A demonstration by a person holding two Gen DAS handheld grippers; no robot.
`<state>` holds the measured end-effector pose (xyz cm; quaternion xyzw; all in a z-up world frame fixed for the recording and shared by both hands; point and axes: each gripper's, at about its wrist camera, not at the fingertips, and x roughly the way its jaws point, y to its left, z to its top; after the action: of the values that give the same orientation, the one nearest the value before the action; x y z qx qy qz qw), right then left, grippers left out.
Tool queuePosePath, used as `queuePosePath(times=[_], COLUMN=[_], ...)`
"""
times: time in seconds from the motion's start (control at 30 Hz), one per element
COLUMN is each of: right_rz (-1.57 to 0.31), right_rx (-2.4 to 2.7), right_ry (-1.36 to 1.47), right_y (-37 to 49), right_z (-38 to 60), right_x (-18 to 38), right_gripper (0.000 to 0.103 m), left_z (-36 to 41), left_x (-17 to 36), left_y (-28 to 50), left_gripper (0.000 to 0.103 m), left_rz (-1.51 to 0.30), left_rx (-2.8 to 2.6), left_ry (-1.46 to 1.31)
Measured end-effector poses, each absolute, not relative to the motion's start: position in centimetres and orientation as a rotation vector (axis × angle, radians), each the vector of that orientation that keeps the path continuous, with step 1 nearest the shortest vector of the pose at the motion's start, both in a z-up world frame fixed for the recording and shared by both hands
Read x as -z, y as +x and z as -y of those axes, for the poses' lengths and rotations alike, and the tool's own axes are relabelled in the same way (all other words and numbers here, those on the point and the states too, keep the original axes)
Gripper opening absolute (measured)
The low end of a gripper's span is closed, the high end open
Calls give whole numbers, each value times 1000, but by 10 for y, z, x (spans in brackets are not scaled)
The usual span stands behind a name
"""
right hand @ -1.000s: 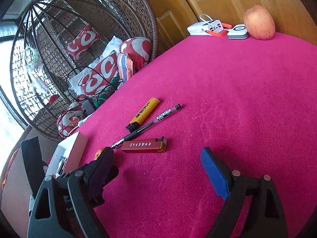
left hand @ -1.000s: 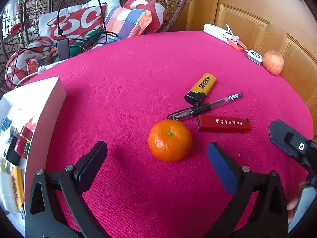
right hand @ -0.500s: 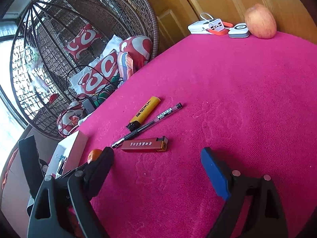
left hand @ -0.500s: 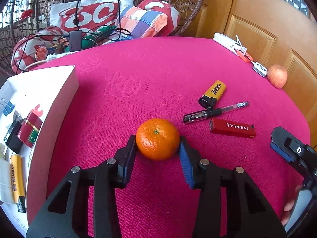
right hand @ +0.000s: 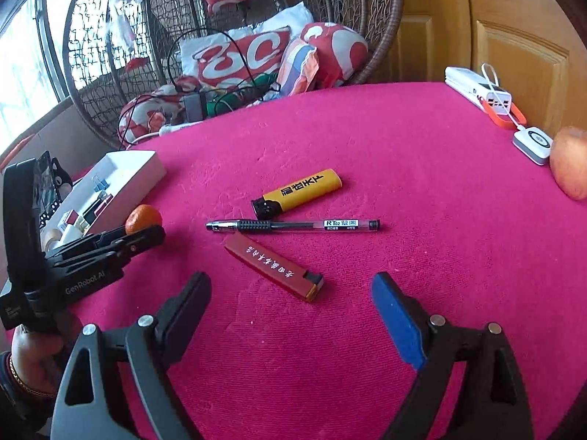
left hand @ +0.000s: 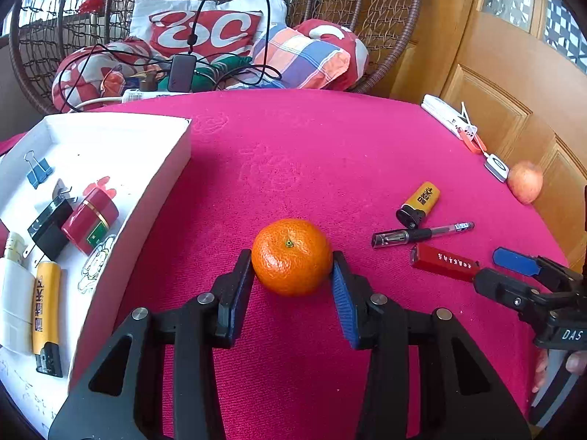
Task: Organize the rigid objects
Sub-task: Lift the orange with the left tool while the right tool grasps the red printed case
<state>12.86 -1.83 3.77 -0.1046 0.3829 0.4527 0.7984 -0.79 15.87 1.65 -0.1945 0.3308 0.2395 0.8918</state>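
Note:
My left gripper is shut on an orange tangerine, its pads pressing both sides of the fruit just over the pink tablecloth. From the right wrist view the tangerine shows at the left gripper's tip. My right gripper stands open just short of a dark red lighter, which lies flat between the lines of its fingers. Beyond that lighter lie a clear pen and a yellow lighter. The right gripper also shows at the right edge of the left wrist view, next to the red lighter.
A white tray at the left holds a binder clip, a black clip, a red box and a yellow lighter. At the far right edge sit an apple, a white charger puck and a power bank. A wicker chair with cushions stands behind.
My left gripper closed from wide open onto the tangerine and turned toward the white tray. The right gripper rolled and shifted so the red lighter now lies in front of its open jaws.

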Motion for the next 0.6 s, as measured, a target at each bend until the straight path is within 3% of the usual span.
queuePosePath(times=[0.6], right_rz=[-818], right_rx=[-1259], right_ry=[-411], right_y=[86], right_z=[-8], right_x=[-32], right_gripper=[89], left_z=[-166], left_x=[-15], left_y=[-14], left_gripper=[41], left_rz=[-672], left_rx=[-526], left_ry=[-456])
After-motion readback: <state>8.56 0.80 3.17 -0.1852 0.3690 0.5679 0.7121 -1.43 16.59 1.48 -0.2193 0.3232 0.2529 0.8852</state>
